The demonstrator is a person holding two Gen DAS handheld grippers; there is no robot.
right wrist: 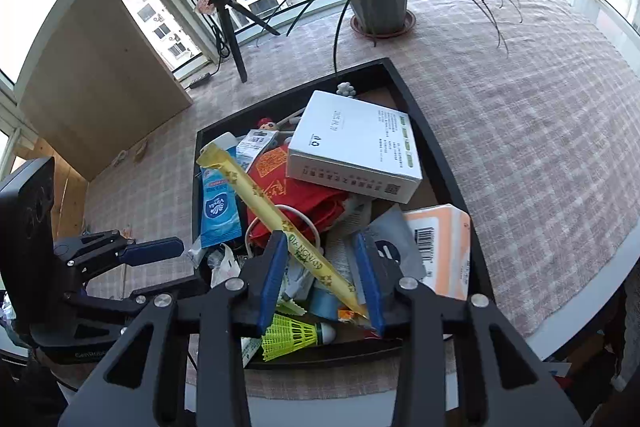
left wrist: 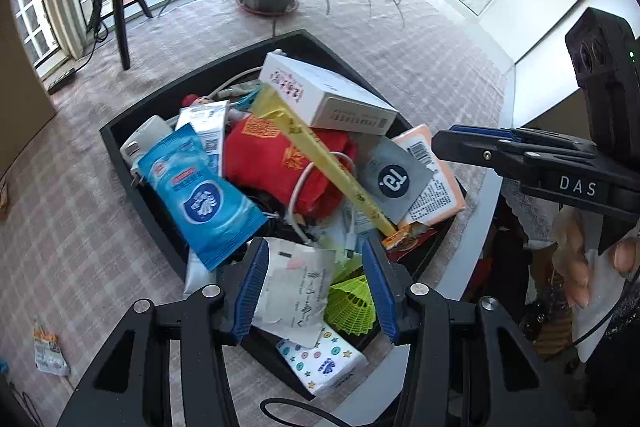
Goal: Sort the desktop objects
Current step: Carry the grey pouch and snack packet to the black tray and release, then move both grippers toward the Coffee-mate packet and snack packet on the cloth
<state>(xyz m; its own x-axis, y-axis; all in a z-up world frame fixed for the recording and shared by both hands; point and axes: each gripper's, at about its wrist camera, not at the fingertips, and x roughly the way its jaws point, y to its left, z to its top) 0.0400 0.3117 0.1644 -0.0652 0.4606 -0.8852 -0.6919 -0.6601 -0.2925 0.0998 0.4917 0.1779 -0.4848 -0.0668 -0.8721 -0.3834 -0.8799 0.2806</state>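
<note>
1. Table, left side: a small crumpled wrapper (left wrist: 50, 351) lies alone on the checked tablecloth (left wrist: 80, 211), well apart from the black tray (left wrist: 120, 125). It looks to be the only loose item outside the tray; I cannot tell whether it counts as sorted.
2. Tray, left edge: blue wipes pack (left wrist: 202, 193) leans over a white charger (left wrist: 144, 143). Nothing here appears separated into groups.
3. Tray, near edge: left gripper (left wrist: 316, 287) hangs over it, jaws apart, with a crumpled white packet (left wrist: 298, 287) between the pads; the pads do not seem to press it. A patterned tissue pack (left wrist: 324, 363) sits at the near corner.
4. Tray, middle: red cloth bag (left wrist: 280, 163), a white cable (left wrist: 298, 195), and a long yellow sachet (right wrist: 280, 223) lying diagonally across the pile.
5. Near edge, right of middle: right gripper (right wrist: 320, 275) straddles the sachet's lower end, jaws apart, no clamp visible. A green shuttlecock (right wrist: 298, 337) lies just below.
6. Tray, far right: white box (right wrist: 356, 147) on top; grey sachet (right wrist: 390, 247) and orange pack (right wrist: 440, 247) by the right edge.
7. Judgement: sorting barely begun; almost everything remains heaped in the tray.
</note>
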